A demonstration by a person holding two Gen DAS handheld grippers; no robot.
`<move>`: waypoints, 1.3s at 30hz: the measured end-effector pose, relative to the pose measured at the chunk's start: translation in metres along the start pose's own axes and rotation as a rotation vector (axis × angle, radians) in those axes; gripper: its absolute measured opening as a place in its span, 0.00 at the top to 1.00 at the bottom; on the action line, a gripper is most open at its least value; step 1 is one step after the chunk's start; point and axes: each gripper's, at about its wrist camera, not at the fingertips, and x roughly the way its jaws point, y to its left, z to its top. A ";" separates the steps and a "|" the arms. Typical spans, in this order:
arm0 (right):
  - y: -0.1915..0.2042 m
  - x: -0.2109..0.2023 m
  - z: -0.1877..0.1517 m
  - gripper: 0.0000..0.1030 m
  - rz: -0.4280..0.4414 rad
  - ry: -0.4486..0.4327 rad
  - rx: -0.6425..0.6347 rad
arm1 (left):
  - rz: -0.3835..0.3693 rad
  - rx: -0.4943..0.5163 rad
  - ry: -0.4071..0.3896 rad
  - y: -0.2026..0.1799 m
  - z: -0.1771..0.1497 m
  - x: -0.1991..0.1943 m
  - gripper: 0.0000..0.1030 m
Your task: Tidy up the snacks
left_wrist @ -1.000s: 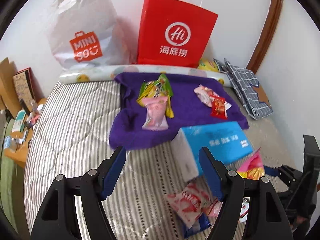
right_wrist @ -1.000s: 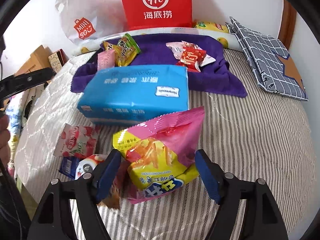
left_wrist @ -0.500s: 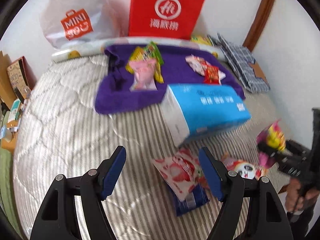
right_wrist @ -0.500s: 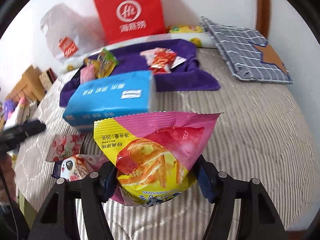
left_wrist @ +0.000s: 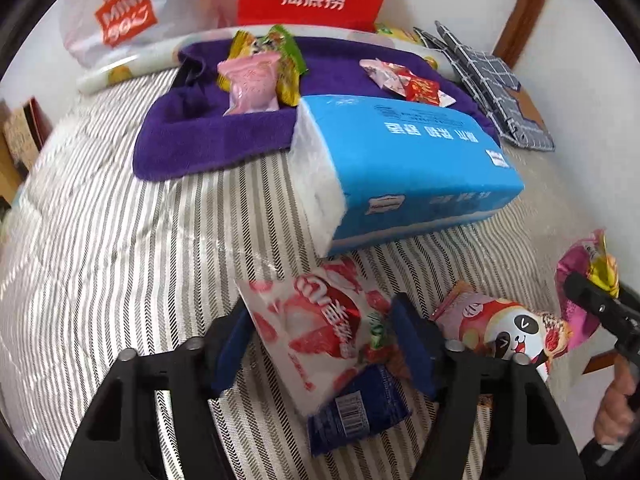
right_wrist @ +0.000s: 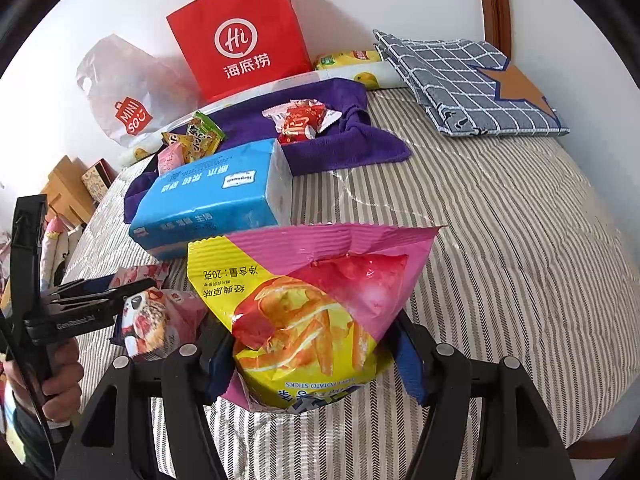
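A white-and-red strawberry snack packet [left_wrist: 316, 328] lies on the striped bed on top of a blue packet [left_wrist: 356, 416]. My left gripper [left_wrist: 320, 344] is down over it, jaws closing, both blue pads against its edges. A panda-print packet [left_wrist: 504, 328] lies just to its right. My right gripper [right_wrist: 312, 356] is shut on a pink-and-yellow potato-stick bag [right_wrist: 312, 292], held clear of the bed. On the purple towel [left_wrist: 192, 136] at the back lie a pink packet [left_wrist: 252, 84], green-yellow packets [left_wrist: 280, 52] and red-white packets [left_wrist: 408, 84].
A blue tissue pack [left_wrist: 400, 160] lies between the towel and the near snacks. A red paper bag [right_wrist: 240, 40] and a white plastic bag [right_wrist: 120, 92] lean on the wall. A folded grid cloth [right_wrist: 460, 80] sits back right. The bed's right half is bare striped cover.
My left gripper came down and forward over the strawberry packet and its jaws narrowed onto it. My right gripper shut on the potato-stick bag, lifted it off the bed and rolled.
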 end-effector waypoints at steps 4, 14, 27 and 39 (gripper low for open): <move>0.000 0.004 -0.001 0.37 0.008 0.005 0.000 | -0.008 0.044 -0.028 -0.003 -0.003 -0.005 0.52; 0.002 0.013 -0.002 0.37 0.012 0.011 0.000 | 0.001 0.003 -0.079 0.021 -0.002 -0.029 0.65; 0.008 0.014 0.004 0.37 -0.009 0.016 0.007 | -0.061 -0.042 -0.124 0.031 -0.005 -0.055 0.65; 0.013 0.018 0.007 0.37 -0.052 0.042 0.029 | -0.065 -0.041 -0.109 0.035 -0.003 -0.045 0.82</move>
